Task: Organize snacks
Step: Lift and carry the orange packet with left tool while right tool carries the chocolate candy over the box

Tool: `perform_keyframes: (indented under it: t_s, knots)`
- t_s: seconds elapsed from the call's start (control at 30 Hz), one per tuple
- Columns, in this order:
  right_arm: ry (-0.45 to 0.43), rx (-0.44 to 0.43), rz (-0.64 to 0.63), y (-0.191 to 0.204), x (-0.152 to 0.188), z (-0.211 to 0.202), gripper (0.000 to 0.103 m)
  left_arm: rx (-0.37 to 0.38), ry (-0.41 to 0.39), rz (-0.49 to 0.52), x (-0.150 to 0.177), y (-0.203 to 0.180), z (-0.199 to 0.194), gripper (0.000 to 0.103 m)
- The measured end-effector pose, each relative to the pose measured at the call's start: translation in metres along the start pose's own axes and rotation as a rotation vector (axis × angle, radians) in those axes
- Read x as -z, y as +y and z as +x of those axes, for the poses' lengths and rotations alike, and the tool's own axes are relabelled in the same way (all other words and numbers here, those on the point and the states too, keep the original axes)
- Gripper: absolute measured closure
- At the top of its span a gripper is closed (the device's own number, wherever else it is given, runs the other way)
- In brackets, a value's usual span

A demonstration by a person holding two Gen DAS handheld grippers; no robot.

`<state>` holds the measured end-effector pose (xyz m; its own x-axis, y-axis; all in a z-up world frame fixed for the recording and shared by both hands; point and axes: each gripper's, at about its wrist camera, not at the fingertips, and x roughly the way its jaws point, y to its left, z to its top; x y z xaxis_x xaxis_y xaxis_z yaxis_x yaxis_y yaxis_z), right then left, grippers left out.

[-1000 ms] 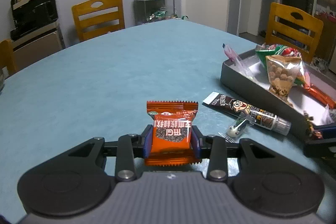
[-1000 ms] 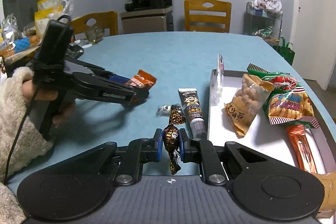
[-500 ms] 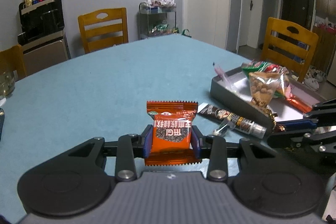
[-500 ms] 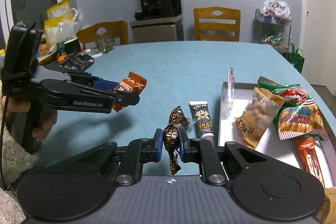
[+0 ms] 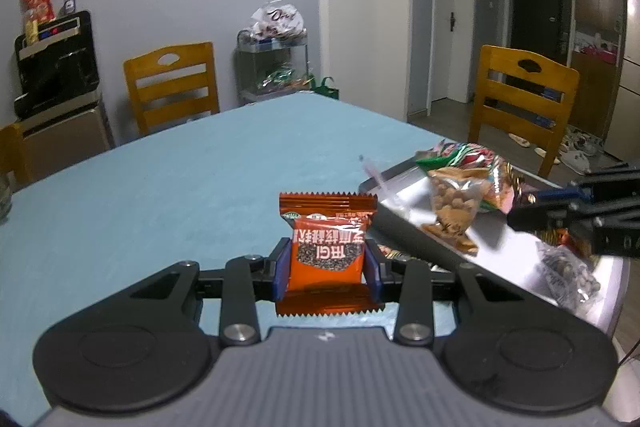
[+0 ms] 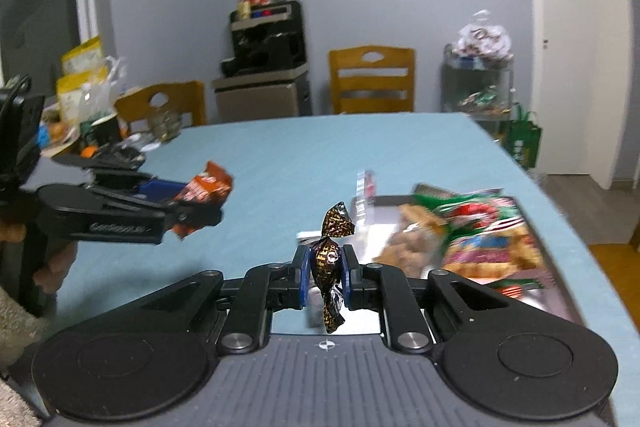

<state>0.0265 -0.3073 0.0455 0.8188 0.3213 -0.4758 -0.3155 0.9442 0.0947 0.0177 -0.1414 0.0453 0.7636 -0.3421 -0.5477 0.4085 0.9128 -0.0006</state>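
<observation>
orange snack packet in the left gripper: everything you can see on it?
The orange snack packet is a small glossy foil pillow pack with zigzag-crimped top and bottom edges, white lettering and a dark speckled picture on its face. The left gripper is shut on its lower middle, blue pads against both sides. It stands upright, lifted clear of the blue table, left of the tray.

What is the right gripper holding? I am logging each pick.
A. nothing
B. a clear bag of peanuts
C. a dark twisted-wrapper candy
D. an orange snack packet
C: the right gripper is shut on the twisted-wrapper candy; the orange snack packet sits in the left gripper.
</observation>
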Motion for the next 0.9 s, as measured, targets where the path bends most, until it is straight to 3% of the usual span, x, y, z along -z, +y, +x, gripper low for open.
perform_keyframes:
  t_s: [0.9]
  knots:
    - [-0.081,0.156,0.129,-0.083,0.022,-0.034,0.085,0.177,0.001,0.139,-0.032,-0.092,0.034,0.068]
